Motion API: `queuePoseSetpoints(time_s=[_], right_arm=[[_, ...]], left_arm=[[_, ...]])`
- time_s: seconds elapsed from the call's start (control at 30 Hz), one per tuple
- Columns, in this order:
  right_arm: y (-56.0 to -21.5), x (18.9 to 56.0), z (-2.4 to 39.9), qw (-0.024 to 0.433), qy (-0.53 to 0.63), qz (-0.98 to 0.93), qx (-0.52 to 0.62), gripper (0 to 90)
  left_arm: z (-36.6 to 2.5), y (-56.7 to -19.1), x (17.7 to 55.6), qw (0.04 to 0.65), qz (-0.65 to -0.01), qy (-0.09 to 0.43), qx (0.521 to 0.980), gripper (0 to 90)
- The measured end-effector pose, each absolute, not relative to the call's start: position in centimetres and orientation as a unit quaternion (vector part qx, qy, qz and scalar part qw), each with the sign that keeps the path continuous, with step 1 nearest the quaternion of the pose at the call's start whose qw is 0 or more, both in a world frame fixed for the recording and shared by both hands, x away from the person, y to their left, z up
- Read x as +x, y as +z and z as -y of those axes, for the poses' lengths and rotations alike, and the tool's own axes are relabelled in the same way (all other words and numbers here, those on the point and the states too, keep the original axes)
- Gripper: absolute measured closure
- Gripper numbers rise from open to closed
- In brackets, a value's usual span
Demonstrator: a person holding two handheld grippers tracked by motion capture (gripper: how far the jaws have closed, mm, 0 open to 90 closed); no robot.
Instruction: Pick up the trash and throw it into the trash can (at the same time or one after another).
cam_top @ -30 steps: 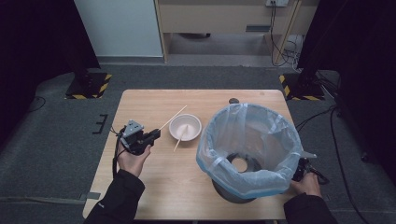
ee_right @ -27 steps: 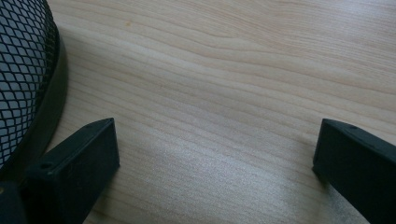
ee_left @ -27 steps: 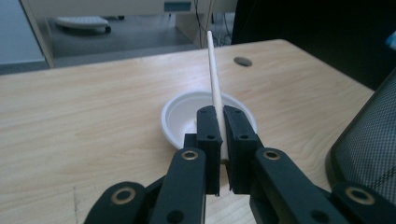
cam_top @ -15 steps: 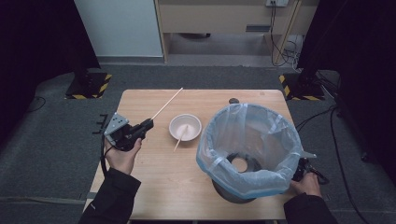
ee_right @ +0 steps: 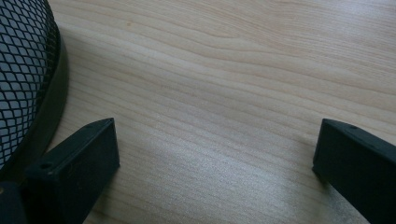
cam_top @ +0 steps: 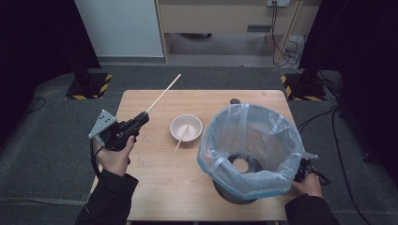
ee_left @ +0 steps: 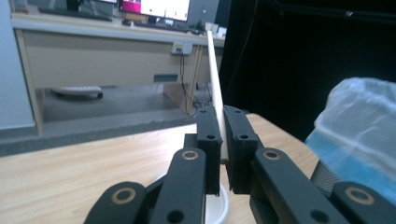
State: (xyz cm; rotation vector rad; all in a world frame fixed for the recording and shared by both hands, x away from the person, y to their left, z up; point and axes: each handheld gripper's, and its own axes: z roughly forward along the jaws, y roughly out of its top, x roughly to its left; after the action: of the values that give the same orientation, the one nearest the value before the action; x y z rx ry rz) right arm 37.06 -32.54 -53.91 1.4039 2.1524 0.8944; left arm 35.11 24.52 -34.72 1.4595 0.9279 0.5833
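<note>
My left gripper point(cam_top: 142, 117) is raised over the table's left side, shut on a pale wooden chopstick point(cam_top: 164, 93) that slants up and away from it. In the left gripper view the chopstick point(ee_left: 214, 70) stands pinched between the jaws of the left gripper point(ee_left: 222, 135). A second chopstick point(cam_top: 181, 138) leans out of the white bowl point(cam_top: 173, 126) at the table's middle. At the front right corner, my right gripper point(ee_right: 217, 149) hovers open just over bare wood, beside the mesh bin's base point(ee_right: 18, 70). In the high view the right gripper point(cam_top: 304, 169) is largely hidden behind the bag.
A bin lined with a translucent blue-white bag point(cam_top: 281, 140) fills the table's right half. A small dark object point(cam_top: 234, 101) lies at the table's far edge. Beyond the table are a desk, cables and hazard-striped stand feet.
My left gripper has risen and drifted left, carrying its chopstick up and away from the bowl. The right gripper has stayed in place.
</note>
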Motion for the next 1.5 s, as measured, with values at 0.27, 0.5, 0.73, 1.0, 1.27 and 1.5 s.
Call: queuePoseSetpoints(time_s=[0.27, 0.5, 0.73, 1.0, 1.27, 1.5], right_arm=[[-53.9, 37.1, 32.5, 0.209, 0.322, -0.773, 0.505, 0.5], [-53.9, 37.1, 32.5, 0.209, 0.321, -0.774, 0.504, 0.5], [-53.9, 37.1, 32.5, 0.209, 0.322, -0.774, 0.505, 0.5], [-53.9, 37.1, 32.5, 0.209, 0.322, -0.774, 0.505, 0.5], [-53.9, 37.1, 32.5, 0.209, 0.322, -0.773, 0.505, 0.5], [-53.9, 37.1, 32.5, 0.209, 0.322, -0.774, 0.505, 0.5]], left_arm=[[-24.3, -33.5, 34.2, 0.63, -0.382, 0.257, 0.625, 85.6], [-23.7, -32.0, 33.1, 0.653, -0.35, 0.259, 0.62, 85.5], [-22.7, -31.3, 32.2, 0.665, -0.32, 0.261, 0.622, 85.6], [-21.7, -30.6, 31.4, 0.683, -0.294, 0.252, 0.62, 85.5], [-20.3, -30.3, 30.8, 0.695, -0.26, 0.24, 0.626, 85.5], [-19.1, -29.9, 30.5, 0.702, -0.239, 0.236, 0.628, 85.5]])
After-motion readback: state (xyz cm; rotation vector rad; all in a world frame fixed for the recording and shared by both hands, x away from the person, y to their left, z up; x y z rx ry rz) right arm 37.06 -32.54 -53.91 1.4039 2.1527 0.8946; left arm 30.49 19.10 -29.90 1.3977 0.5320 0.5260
